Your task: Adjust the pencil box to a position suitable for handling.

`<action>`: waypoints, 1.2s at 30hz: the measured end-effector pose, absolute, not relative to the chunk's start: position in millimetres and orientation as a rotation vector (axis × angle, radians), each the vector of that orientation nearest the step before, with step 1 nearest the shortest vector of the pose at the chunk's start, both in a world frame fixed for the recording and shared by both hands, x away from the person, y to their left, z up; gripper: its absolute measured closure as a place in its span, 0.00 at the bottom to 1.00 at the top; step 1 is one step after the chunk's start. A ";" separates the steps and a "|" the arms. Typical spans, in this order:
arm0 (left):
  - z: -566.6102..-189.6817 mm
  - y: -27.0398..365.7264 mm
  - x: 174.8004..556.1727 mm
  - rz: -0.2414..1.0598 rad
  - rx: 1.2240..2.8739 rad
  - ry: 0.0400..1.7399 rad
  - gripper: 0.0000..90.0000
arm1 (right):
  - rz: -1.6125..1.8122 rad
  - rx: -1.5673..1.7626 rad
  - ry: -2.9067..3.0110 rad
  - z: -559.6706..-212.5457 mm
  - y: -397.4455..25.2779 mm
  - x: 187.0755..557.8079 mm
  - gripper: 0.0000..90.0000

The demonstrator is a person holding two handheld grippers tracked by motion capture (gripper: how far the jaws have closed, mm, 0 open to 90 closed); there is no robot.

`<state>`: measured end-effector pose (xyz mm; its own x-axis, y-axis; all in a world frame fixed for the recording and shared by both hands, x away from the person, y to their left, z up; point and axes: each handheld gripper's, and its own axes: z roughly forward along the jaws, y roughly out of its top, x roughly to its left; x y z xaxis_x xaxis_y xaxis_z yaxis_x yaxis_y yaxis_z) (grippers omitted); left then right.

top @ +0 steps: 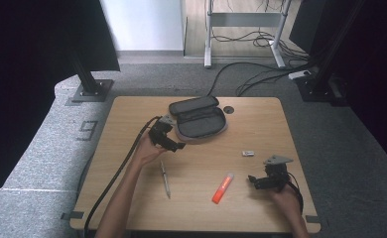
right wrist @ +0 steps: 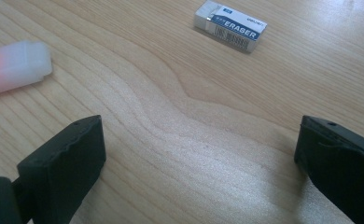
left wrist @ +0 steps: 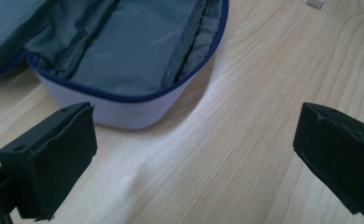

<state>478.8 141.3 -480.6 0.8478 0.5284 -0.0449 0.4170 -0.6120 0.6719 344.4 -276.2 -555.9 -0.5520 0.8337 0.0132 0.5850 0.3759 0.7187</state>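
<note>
An open grey pencil case (top: 199, 119) with a blue zip lies at the back middle of the wooden table (top: 132, 198). My left gripper (top: 174, 145) hovers just in front of the pencil case (left wrist: 133, 51), jaws wide apart with nothing between them. My right gripper (top: 256, 181) stands open over bare wood at the front right. A white eraser (top: 248, 153) lies beyond it; in the right gripper view the eraser (right wrist: 230, 25) is ahead. An orange highlighter (top: 223, 188) lies to the left of the right gripper, its pale cap (right wrist: 14, 65) showing. A pen (top: 165, 179) lies near the left forearm.
A round cable hole (top: 228, 109) sits in the tabletop behind the case. Black stand bases (top: 90, 91) and cables are on the grey floor around the table. A thick black cable (top: 114, 178) trails from the left gripper over the front left edge.
</note>
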 end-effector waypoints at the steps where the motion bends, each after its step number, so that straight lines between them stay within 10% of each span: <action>1: -481.2 138.3 480.9 0.195 2.314 0.683 0.00 | 0.980 1.238 2.289 -555.9 -276.2 344.4 0.02; 36: -518.2 99.0 508.9 0.073 2.329 0.645 0.00 | 0.980 1.238 2.289 -555.9 -276.3 344.3 0.02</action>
